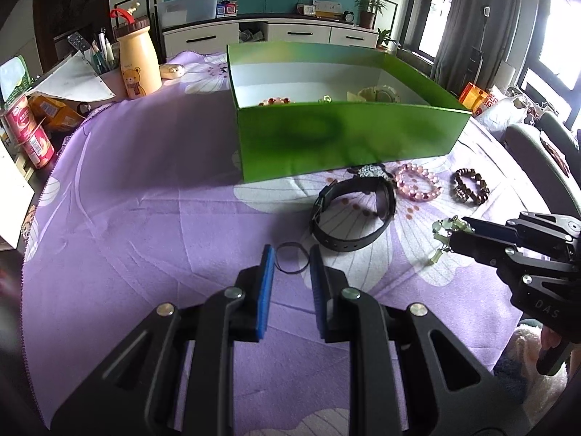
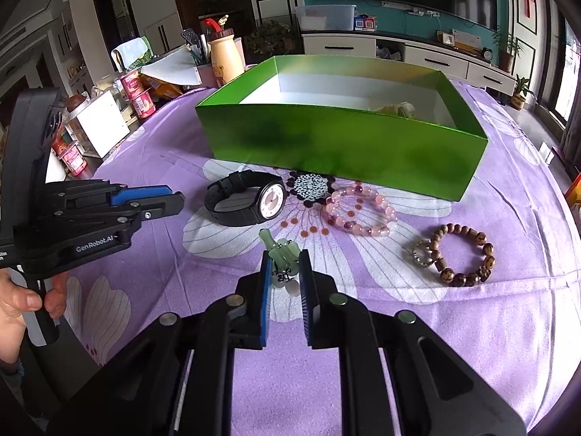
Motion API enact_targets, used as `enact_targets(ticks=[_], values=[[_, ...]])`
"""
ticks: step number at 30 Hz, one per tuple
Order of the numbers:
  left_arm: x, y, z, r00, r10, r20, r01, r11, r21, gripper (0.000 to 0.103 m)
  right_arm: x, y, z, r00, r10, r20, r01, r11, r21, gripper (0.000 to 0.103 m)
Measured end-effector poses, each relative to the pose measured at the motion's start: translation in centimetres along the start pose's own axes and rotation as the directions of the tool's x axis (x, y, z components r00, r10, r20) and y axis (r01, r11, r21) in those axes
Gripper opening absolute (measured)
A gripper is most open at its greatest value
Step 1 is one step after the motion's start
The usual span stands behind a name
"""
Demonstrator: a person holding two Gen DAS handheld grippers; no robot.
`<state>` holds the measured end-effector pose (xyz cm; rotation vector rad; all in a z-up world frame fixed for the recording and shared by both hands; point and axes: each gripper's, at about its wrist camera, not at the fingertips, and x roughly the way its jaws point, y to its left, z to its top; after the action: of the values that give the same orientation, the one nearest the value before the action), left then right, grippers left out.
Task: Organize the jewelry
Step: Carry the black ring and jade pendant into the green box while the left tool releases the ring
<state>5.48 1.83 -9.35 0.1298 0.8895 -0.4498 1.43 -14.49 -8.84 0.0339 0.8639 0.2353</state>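
Right gripper [image 2: 285,272] pinches the green jade pendant [image 2: 281,254] just above the tabletop [image 2: 472,327], near the black watch [image 2: 250,200]. Left gripper [image 1: 289,254] is nearly pressed together around a thin black hair band [image 1: 290,258] lying flat. Green box [image 2: 326,141] sits far; pink bracelet [image 2: 359,210] and brown bracelet [image 2: 461,258] lie right.

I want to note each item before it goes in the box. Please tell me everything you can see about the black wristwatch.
The black wristwatch lies on the purple flowered cloth, just in front of the green box. Its strap looks like matte black rubber or plastic and is buckled into a closed loop. The watch rests on its edge, so its round face, pale with a pinkish centre and dark hour marks, is tilted up. The pink bead bracelet lies beside it, apart. No gripper touches it.
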Motion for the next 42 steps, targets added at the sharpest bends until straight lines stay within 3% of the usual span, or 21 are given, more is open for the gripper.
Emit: enact_targets(ticks=[7,18,32,42], values=[[-0.9,-0.4,1.3,1.0,0.012,0.008,-0.012,1.0,-0.013,0.019,-1.3,-1.0,0.5,0.999,-0.014,0.036,0.013,1.0,0.022,0.014],[-2.7,-2.8,6.7,0.996,0.014,0.088,-0.016,1.0,0.023,0.019,-4.0,-2.8,3.4,0.99,-0.042,0.133,0.037,0.998,0.041,0.014],[-1.3,-6.0,13.1,0.989,-0.011,0.144,0.0,0.997,0.076,0.019,-5.3,-4.1,7.9,0.971,-0.1,0.219,0.096,0.995,0.029,0.014],[2.7,-5.0,16.5,0.996,-0.054,0.075,0.053,0.998,0.021,0.019,-3.5,-5.8,11.1,0.969,-0.12,0.218,0.117,0.993,0.026,0.014]])
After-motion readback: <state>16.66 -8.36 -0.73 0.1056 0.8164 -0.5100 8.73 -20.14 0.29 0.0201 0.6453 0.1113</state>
